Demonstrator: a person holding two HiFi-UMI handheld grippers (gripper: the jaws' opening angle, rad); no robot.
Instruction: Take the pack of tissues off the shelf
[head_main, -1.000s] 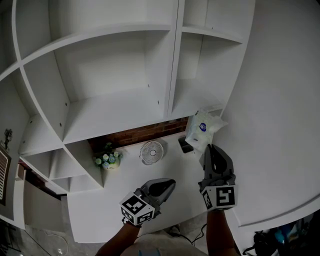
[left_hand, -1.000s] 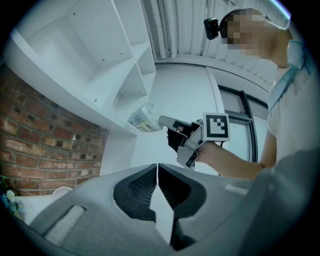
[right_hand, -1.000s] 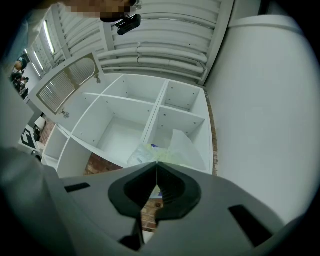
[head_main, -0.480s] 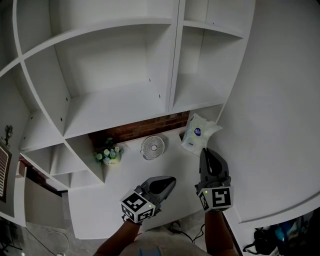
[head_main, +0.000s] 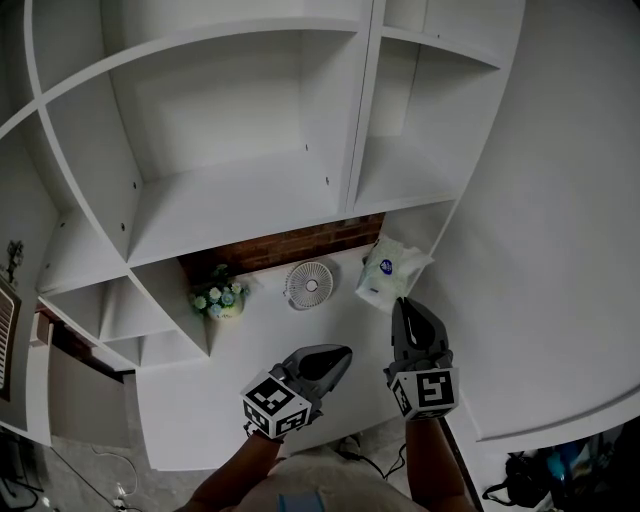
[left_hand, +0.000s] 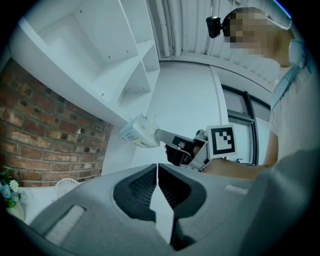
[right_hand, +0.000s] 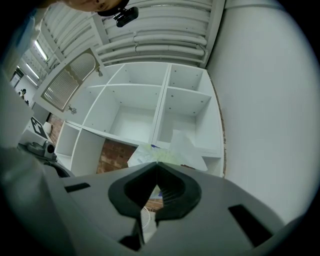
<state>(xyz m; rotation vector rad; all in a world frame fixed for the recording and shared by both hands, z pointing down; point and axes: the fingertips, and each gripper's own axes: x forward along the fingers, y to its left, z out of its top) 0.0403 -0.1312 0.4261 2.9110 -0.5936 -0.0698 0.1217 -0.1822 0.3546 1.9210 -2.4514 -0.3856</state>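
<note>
1. Your right gripper pinches the pack of tissues by its near edge, held clear just below the shelf.
2. It looks light, soft and slick, so that thin edge hold may slip.
3. Your left gripper is pressed together, empty.

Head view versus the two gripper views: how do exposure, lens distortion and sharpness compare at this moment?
Head view: dim and grey, shelf edges bowed by the lens, pack of tissues clearly visible. Left gripper view: strong fisheye, black corners, bluish cast, brick wall fairly sharp. Right gripper view: same fisheye; the right gripper fills the foreground, soft, hiding part of the pack.
</note>
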